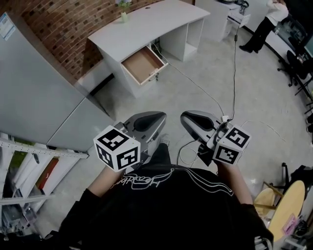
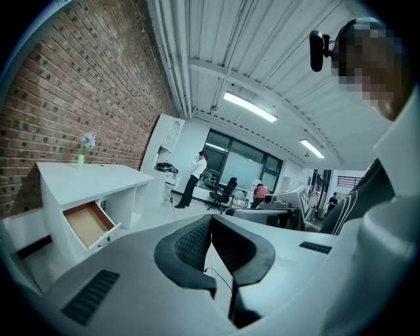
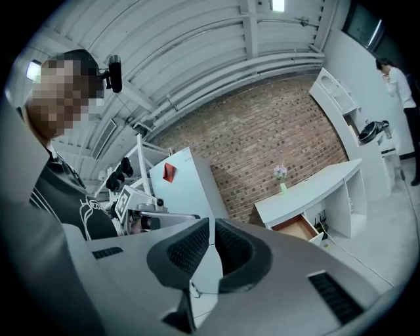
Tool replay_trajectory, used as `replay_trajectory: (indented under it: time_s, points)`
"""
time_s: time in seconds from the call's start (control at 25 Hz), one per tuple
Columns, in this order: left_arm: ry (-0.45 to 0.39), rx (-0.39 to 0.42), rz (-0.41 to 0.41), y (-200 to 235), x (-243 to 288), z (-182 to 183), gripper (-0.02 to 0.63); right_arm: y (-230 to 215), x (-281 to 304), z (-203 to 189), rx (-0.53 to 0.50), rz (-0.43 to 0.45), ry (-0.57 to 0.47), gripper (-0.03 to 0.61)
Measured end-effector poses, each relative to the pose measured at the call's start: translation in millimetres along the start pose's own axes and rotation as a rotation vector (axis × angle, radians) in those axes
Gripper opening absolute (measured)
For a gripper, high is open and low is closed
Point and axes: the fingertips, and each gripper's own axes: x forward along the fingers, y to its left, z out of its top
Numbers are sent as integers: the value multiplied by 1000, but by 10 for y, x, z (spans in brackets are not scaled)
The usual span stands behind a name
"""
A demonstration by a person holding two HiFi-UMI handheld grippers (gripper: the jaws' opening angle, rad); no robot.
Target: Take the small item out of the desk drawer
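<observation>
Nearest: black shirt (image 1: 171,210) with white line print, forearms held close in front of it, one tool in each hand. The left gripper (image 2: 210,222), a smooth grey moulded shell with dimpled black rubber pads (image 2: 193,244), has its jaws shut tip to tip, nothing between them. The right gripper (image 3: 211,226), of the same build, has its jaws drawn to a thin slit, also holding nothing. Each carries a white cube with black square markers at the rear: left cube (image 1: 117,149), right cube (image 1: 231,145), the latter with a thin cable plugged beside it. A round pale wooden tabletop (image 1: 288,205) lies low to the right. To the left stand a white metal shelf rack (image 1: 34,156) and a tall matte grey cabinet (image 1: 44,93). Beyond the tools is a speckled light grey floor (image 1: 254,93), crossed by a thin dark cable (image 1: 195,85) running toward the desk. Well apart from both grippers stands the white desk (image 1: 146,22) with a curved flat top and box-shaped side compartments. Its drawer (image 1: 143,65) is pulled open, a shallow rectangular tray with a white front and a brown wooden floor. The small item cannot be made out inside it at this distance. A small green vase with pale flowers (image 1: 124,13) stands on the desk's far edge. A rough red brick wall (image 1: 63,22) lies behind. Farthest right, a person (image 1: 264,24) stands by office chairs.
</observation>
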Motion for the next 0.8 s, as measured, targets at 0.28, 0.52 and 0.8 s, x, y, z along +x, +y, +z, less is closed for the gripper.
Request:
replay_trajectory:
  time_s: [0.28,0.52,0.8]
  points:
    - [28,-13,-15,833,481,388,21,-844,545,350,37,-45,-16,57]
    - [40,-32,-12,1641,932,726,21,-1578,1095,638,23,-55,12,57]
    - [73,-56,-5,2420,1278,817,21,-2247,1546,700,76,-83,47,57]
